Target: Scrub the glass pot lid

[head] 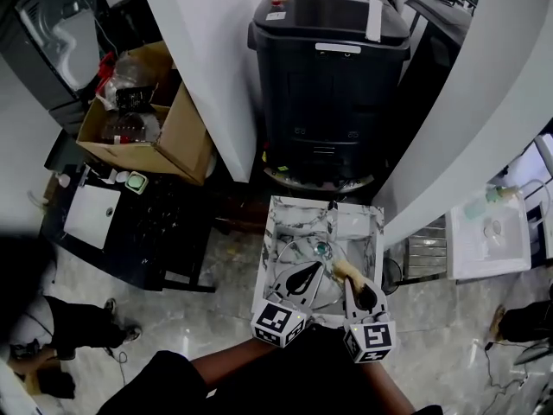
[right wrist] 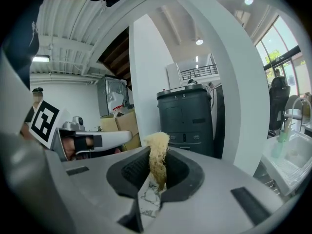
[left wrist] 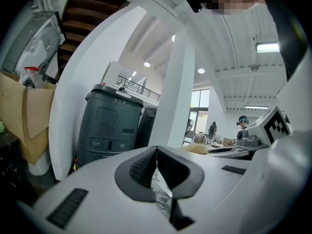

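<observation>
Lid (head: 327,285) is lying flat beneath both grippers, nearer the left gripper (head: 311,273), whose jaws are pressing together on nothing. Right gripper (head: 359,289) is clamping the scrubber (head: 343,271), which is reaching forward-left over the lid's rim.

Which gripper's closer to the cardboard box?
Left. The left gripper is over the marbled tray's box-side half, with the cardboard box up and to its left. The right gripper, clamped on the scrubber, is over the tray's other side.
</observation>
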`<action>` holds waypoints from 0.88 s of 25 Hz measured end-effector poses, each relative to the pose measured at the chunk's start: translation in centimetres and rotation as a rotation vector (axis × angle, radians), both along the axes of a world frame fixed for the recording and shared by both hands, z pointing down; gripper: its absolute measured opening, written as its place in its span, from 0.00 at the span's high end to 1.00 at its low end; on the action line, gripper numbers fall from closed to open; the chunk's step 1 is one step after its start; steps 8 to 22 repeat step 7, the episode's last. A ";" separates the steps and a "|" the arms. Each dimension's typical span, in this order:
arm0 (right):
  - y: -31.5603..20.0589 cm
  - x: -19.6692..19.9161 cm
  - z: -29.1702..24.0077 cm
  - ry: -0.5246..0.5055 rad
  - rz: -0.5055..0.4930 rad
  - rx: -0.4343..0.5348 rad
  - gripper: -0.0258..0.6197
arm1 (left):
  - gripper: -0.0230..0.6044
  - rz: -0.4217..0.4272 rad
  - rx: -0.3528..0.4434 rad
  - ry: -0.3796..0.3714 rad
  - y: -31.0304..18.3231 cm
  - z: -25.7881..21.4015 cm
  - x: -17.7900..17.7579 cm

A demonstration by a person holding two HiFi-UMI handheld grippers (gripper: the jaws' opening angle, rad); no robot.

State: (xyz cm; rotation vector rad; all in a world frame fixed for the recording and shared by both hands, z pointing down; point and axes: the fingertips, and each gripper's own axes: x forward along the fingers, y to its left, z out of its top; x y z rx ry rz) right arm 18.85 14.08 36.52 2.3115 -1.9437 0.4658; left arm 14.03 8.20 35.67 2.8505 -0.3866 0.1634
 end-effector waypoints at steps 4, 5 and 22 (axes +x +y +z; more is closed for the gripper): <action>-0.9 -0.5 -0.5 0.011 -0.024 0.001 0.86 | 0.94 -0.005 0.003 0.002 -0.4 -0.3 0.0; -1.0 -0.6 -0.6 0.013 -0.029 0.003 0.86 | 0.94 -0.007 0.004 0.003 -0.5 -0.4 0.0; -1.4 -0.9 -0.8 0.016 -0.040 0.006 0.86 | 0.94 -0.012 0.005 0.005 -0.8 -0.5 -0.1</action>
